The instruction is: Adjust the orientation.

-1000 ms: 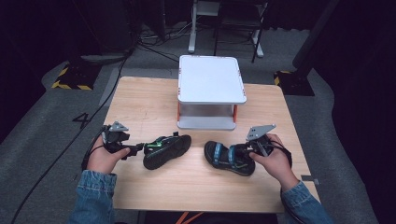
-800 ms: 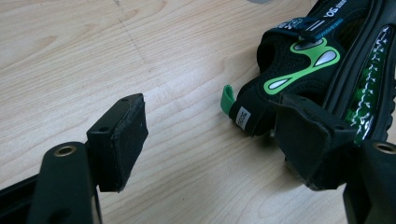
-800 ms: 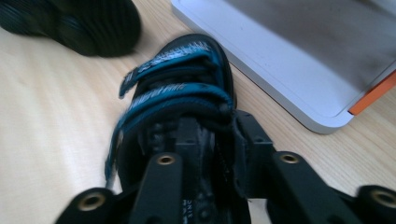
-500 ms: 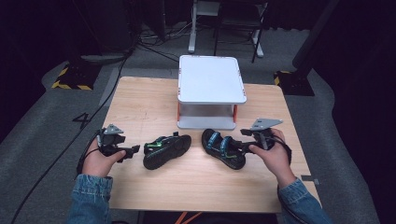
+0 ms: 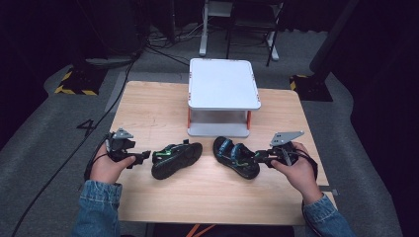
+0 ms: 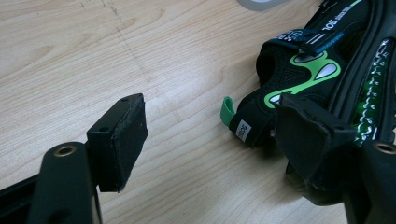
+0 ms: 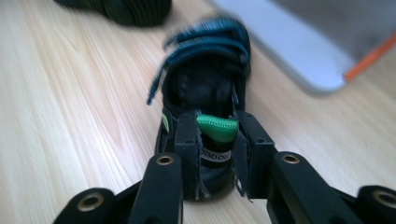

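Right gripper (image 5: 258, 158), jaws just closed, clamps the heel of the blue sandal (image 5: 235, 157) before the white stand (image 5: 223, 94). Left gripper (image 5: 147, 156) gapes beside the green sandal (image 5: 176, 159).

Grey carpeted floor (image 5: 44, 133) surrounds the wooden counter (image 5: 148, 108); black cables (image 5: 163, 49) and hazard-striped tape (image 5: 74, 90) lie in dim surroundings.
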Demonstrator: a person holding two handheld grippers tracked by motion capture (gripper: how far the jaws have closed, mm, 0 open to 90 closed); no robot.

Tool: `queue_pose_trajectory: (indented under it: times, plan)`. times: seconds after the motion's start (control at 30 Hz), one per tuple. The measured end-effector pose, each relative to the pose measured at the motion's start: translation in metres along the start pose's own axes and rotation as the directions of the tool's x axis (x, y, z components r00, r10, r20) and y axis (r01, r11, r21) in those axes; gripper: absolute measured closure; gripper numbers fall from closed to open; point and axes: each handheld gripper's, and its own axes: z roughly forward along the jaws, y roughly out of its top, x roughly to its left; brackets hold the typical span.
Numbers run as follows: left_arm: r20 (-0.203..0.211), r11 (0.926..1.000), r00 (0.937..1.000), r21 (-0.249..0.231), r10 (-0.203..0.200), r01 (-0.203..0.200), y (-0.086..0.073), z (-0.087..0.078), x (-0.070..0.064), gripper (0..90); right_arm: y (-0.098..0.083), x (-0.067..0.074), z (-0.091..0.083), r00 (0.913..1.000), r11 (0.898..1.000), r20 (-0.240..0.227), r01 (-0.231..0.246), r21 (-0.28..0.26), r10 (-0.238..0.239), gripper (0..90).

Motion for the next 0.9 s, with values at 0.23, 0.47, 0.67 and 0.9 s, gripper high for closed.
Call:
queue_pose_trajectory:
  times: [0.23,0.47,0.67,0.9]
  plan:
    - [-0.001,1.0000,1.0000,-0.005,0.004,-0.004,0.001,0.000,0.000,26.3,0.016,0.036,0.003,0.9914,0.997,-0.116,0.054,-0.055,-0.060,86.6]
    - [0.008,0.9999,0.9999,-0.011,0.007,-0.007,0.005,0.001,0.000,26.3,0.020,0.069,0.023,0.9715,0.985,-0.172,0.171,0.031,-0.163,87.6]
    - [0.018,0.9997,0.9998,-0.024,0.004,-0.003,0.010,0.005,0.003,26.4,0.017,0.075,0.017,0.9665,0.979,-0.189,0.189,0.069,-0.174,87.2]
    - [-0.013,0.9993,0.9999,-0.036,-0.010,0.010,0.014,0.004,0.006,26.3,0.013,0.072,0.014,0.9744,0.989,-0.181,0.142,0.031,-0.134,61.4]
